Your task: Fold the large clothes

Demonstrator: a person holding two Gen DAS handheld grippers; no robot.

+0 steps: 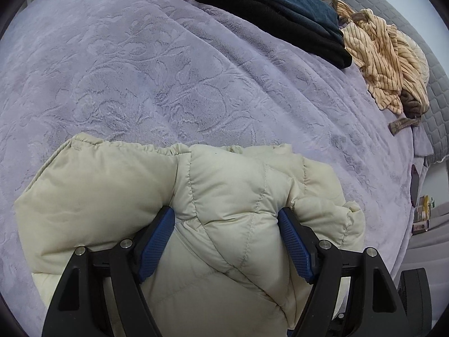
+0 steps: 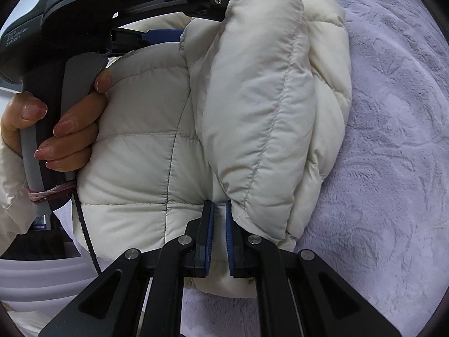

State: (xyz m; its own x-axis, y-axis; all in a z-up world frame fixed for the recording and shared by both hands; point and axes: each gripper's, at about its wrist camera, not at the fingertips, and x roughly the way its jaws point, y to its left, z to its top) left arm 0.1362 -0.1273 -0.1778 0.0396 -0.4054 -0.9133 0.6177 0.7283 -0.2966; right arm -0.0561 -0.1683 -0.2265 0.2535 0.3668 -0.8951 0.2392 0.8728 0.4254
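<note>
Jacket: a cream quilted puffer jacket [image 1: 196,205], bundled in thick folds, held just above a lavender bed blanket [image 1: 140,70].
Left hand-held gripper [image 1: 226,241]: jaws wide, pads clenched on a fat wad of jacket, likely to keep the puffy layers together.
Right hand-held gripper [image 2: 219,238]: nearly closed, pinching a thin jacket edge.
Hand [image 2: 56,129]: grips the left tool's handle.
Nearby: folded dark clothes [image 1: 266,8] and a crumpled striped garment [image 1: 384,61], well apart, probably done and waiting.
</note>
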